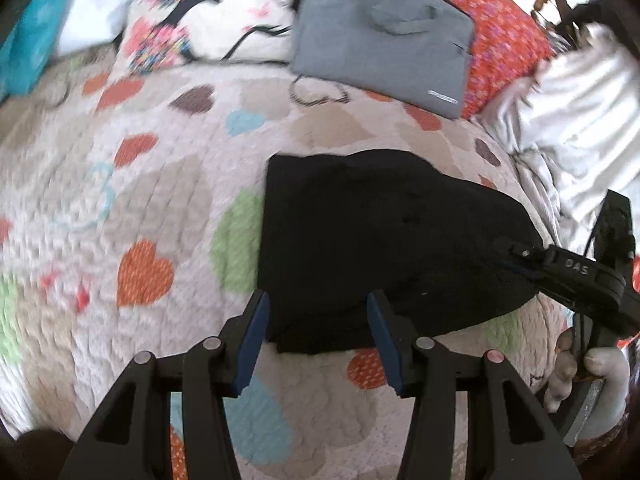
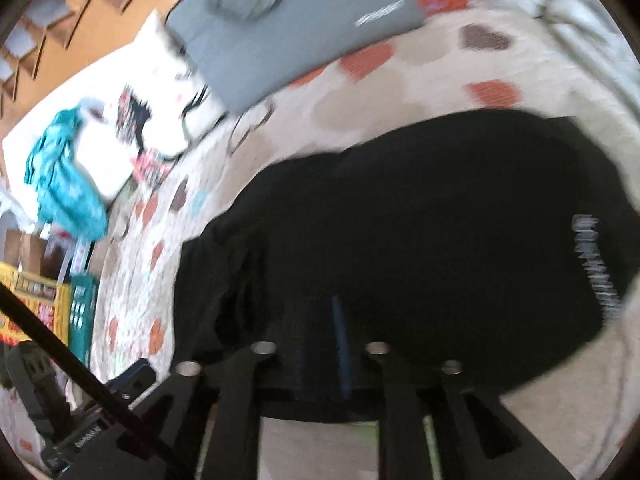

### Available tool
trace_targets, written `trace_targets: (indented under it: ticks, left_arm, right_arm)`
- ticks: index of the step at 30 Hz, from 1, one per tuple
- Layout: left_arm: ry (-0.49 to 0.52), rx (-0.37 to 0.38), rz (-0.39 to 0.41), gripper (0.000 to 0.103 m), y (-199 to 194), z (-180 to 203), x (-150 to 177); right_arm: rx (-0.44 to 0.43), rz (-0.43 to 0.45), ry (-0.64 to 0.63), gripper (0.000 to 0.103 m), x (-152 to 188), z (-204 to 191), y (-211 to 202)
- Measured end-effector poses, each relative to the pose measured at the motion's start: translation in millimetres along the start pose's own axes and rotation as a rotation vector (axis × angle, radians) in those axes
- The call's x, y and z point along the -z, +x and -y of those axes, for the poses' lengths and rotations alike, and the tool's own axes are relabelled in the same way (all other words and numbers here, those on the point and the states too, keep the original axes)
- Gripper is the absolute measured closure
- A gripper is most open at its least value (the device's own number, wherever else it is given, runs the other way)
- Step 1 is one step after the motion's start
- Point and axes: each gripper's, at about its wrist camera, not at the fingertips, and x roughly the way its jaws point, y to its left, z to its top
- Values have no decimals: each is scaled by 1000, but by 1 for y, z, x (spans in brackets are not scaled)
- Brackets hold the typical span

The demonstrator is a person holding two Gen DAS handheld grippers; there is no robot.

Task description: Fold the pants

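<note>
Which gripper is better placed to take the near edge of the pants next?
Left. The left gripper is open, straddling the near edge of the pants. The right gripper looks nearly shut over the cloth.

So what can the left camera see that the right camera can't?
Only the left view shows the right tongs at the pants' edge, the hand holding them, and the open left tongs. Only the right view shows white lettering on the pants and the yellow box. Both show the black pants, grey bag and heart quilt.
</note>
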Motion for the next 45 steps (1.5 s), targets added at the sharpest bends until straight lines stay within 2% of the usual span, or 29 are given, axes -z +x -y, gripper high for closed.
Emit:
trace_targets:
  ticks: [1,2,4,9,12,14,17,21,28,30,33,34,35,36,37,41,45]
  left_arm:
    - [17,7,-1,52,1,5,-3]
    - [37,22,-6,52,2,14,-8]
    - [66,53,-18,51,6,28,-20]
    - [198,131,-57,47,22,88,-55]
    - [289,191,-91,45,41,138,-74]
    - [347,219,-120,45,57,170,-82]
    - [455,238,-164,45,88,222,-93]
    - [499,263,-247,45,132,266,-108]
    - [553,263,-374,45,203,316,-116]
    - [598,248,-405,45,216,326,-110]
    - [703,201,-410,44,223,343,-96]
    - [727,188,-409,47,222,346,-93]
    - [753,181,-402,55,220,348,-89]
    - [791,174,-379,80,213,350,-86]
    - [809,184,-368,90,207,350,-85]
    - [750,251,-319,92,175,333,-98]
    - [643,314,-239,92,134,299,-116]
  right_arm:
    - [18,54,18,55,2,11,-11]
    - [30,129,45,50,6,24,-26]
    - [55,204,101,46,14,43,-47]
    - [139,272,268,44,34,99,-79]
    - [126,257,352,44,36,122,-78]
    - [75,246,402,44,36,132,-73]
    - [38,232,419,44,33,128,-61]
    - [19,218,399,44,28,127,-50]
    - [-7,244,406,43,25,130,-41]
    - [-4,249,392,40,25,127,-40]
    - [0,250,370,40,24,124,-38]
    - [0,250,367,42,23,123,-38]
    - [4,246,357,51,22,122,-37]
    - [22,232,343,57,21,121,-35]
    - [34,223,336,67,21,120,-34]
    - [-16,225,328,79,19,118,-37]
    - [-12,255,203,81,14,87,-52]
